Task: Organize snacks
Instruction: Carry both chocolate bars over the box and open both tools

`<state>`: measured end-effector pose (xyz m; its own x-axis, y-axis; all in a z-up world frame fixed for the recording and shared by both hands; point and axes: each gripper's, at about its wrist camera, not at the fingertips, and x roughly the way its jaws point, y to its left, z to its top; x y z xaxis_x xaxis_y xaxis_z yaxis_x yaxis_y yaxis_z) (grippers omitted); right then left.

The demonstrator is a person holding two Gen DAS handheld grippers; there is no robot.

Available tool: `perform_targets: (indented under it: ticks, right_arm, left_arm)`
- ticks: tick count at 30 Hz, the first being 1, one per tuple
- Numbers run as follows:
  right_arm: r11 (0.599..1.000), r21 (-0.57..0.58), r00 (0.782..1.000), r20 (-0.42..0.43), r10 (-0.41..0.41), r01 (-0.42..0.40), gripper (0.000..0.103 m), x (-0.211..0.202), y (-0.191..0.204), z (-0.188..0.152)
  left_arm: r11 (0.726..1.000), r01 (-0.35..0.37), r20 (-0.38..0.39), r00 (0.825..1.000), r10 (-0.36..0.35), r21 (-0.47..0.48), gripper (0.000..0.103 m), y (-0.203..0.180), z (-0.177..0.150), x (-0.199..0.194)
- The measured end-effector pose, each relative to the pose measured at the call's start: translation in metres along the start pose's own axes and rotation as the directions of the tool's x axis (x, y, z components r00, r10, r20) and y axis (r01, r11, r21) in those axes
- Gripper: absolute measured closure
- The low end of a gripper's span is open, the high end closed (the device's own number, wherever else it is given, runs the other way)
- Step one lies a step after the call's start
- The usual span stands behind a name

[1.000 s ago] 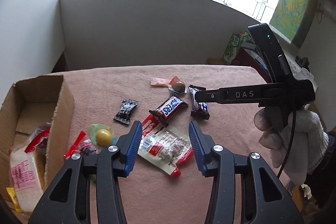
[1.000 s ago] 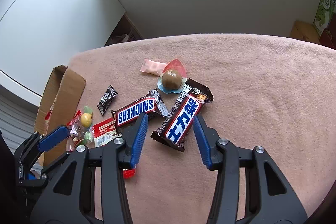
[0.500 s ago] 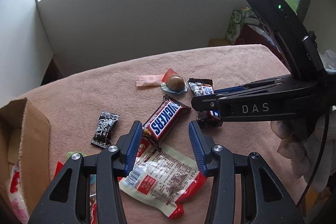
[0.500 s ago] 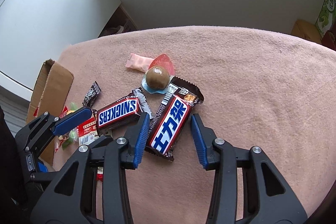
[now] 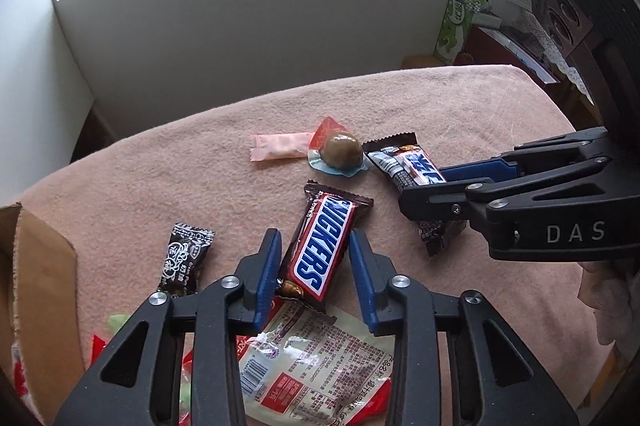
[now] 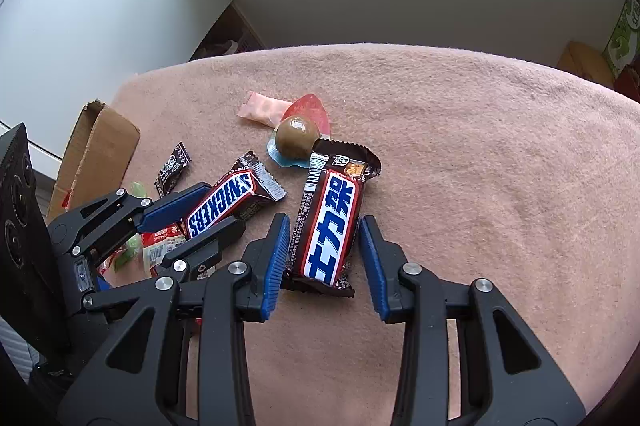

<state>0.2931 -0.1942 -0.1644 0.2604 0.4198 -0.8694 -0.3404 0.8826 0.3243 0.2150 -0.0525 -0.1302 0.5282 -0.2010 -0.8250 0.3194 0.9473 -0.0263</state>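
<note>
Two brown chocolate bars lie on the pink cloth (image 5: 460, 98). The left gripper (image 5: 314, 268) is closing around the Snickers bar (image 5: 320, 246), its blue pads not visibly pressing yet. The right gripper (image 6: 324, 256) straddles the bar with Chinese lettering (image 6: 330, 226), left pad touching, right pad just clear.

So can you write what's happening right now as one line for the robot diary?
step: grabbing two bars | left gripper: jaws closing around Snickers bar | right gripper: jaws astride second chocolate bar, not yet pinching | box: waiting at left
</note>
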Motion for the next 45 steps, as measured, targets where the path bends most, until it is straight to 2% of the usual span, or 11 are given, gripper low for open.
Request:
perform_targets:
  ticks: [4, 11, 24, 32, 42, 45]
  right_arm:
    - [1.0, 0.009, 1.0, -0.001, 0.004, -0.004, 0.07, 0.0, 0.002, 0.0]
    - [1.0, 0.02, 1.0, -0.004, 0.024, -0.024, 0.071, -0.008, 0.001, -0.013]
    - [0.997, 0.009, 0.994, 0.082, 0.069, -0.07, 0.071, -0.063, 0.015, -0.041]
    - [0.992, -0.082, 0.985, 0.13, 0.111, -0.101, 0.071, -0.093, 0.067, -0.04]
    - [0.959, -0.219, 0.971, 0.115, 0.208, -0.18, 0.071, -0.102, 0.156, -0.047]
    - [0.944, -0.258, 0.967, 0.097, 0.237, -0.206, 0.071, -0.1, 0.184, -0.05]
  left_arm:
    - [1.0, 0.009, 0.002, 1.0, -0.009, -0.013, 0.074, 0.0, -0.003, -0.001]
    - [0.996, 0.048, 0.006, 0.999, -0.048, -0.075, 0.075, 0.009, -0.008, -0.008]
    - [0.988, 0.092, 0.094, 0.992, -0.08, -0.126, 0.076, 0.021, -0.028, -0.065]
    - [0.984, 0.094, 0.179, 0.982, -0.067, -0.15, 0.076, 0.044, -0.041, -0.124]
    - [0.972, 0.024, 0.242, 0.97, 0.034, -0.234, 0.076, 0.11, -0.071, -0.181]
    - [0.965, -0.02, 0.247, 0.965, 0.087, -0.263, 0.076, 0.13, -0.083, -0.19]
